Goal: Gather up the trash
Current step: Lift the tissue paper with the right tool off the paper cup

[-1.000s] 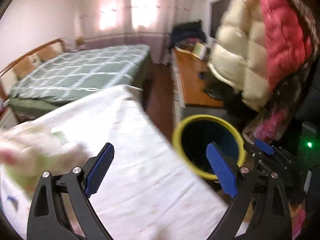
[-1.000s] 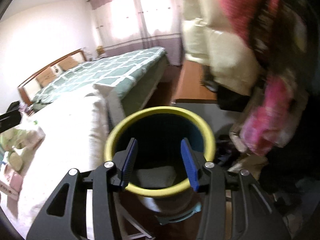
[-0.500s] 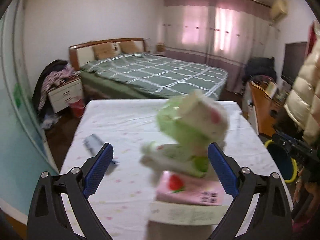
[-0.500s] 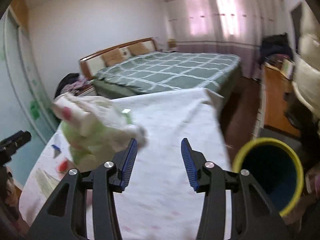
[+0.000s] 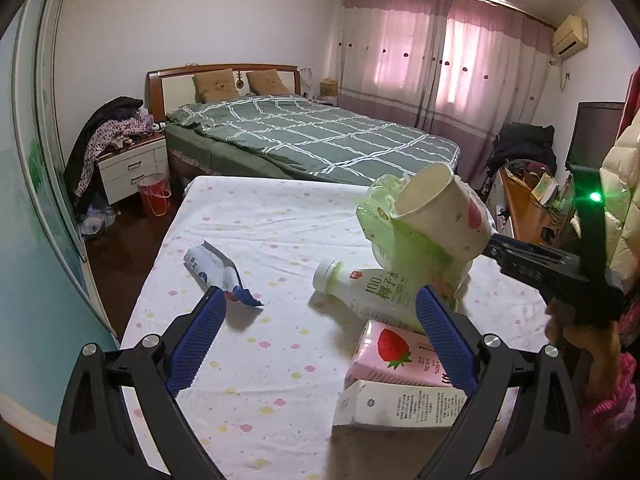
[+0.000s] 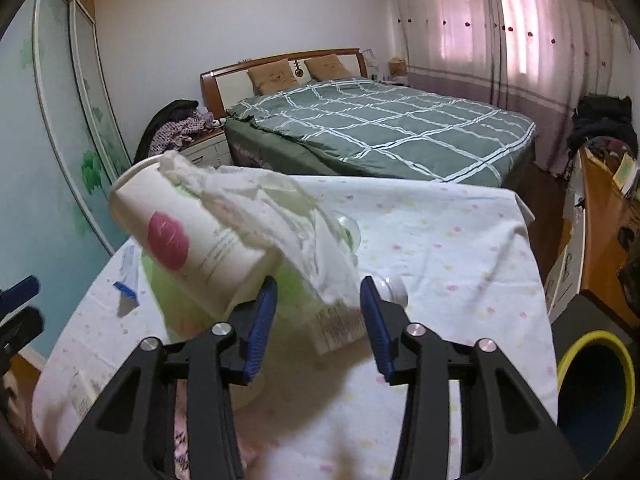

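Observation:
A pile of trash lies on the white spotted tablecloth: a paper cup tilted on a green plastic bag, a white plastic bottle, a pink strawberry carton and a white carton. A blue-white wrapper lies apart at the left. My left gripper is open and empty above the cloth. My right gripper is open, its jaws beside the cup and crumpled tissue. The yellow-rimmed bin stands lower right.
A green checked bed stands behind the table. A nightstand with clothes and a red bin are at the left. A wooden desk runs along the right. The right gripper's body shows beside the pile.
Both grippers swung left, away from the bin and back over the table. The trash pile now sits in front of both; the bin slid to the right wrist view's lower right.

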A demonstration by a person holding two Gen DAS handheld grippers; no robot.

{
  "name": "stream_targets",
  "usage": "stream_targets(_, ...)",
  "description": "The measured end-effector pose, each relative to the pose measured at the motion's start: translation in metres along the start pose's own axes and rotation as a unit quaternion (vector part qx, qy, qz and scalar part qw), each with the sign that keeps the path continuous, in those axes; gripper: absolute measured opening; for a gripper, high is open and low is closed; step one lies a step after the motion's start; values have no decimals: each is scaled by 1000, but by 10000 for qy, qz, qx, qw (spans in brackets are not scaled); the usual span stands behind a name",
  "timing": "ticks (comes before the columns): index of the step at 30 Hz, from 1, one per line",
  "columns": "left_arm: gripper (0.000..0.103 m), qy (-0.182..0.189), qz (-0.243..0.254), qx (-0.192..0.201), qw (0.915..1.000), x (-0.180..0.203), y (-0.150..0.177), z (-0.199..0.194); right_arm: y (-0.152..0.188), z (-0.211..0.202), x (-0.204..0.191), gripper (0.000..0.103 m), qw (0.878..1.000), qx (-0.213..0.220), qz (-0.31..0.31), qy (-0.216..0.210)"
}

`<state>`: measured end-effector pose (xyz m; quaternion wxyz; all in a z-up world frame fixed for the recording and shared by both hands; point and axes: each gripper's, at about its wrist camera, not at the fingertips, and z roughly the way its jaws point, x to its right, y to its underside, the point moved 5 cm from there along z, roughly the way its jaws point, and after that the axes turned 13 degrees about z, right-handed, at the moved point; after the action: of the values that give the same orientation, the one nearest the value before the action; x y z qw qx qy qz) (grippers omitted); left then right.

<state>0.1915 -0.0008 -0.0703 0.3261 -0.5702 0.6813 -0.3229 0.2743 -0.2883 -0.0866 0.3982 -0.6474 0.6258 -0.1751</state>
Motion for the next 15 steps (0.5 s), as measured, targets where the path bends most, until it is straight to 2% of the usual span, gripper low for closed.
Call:
stream_targets(5,94,-4,7,13,10000,-3,1,-3,-9,12,-1,18,10000,-31,-65,24)
stream_targets(7,94,4,7,16,10000,-3,1,-2,-12,11,-1,5,10000,-4,-31,-15)
stream_targets(15,95,79,55,-19,10000,2,1,0,-26,-23,6,2,9991,394,100,-126)
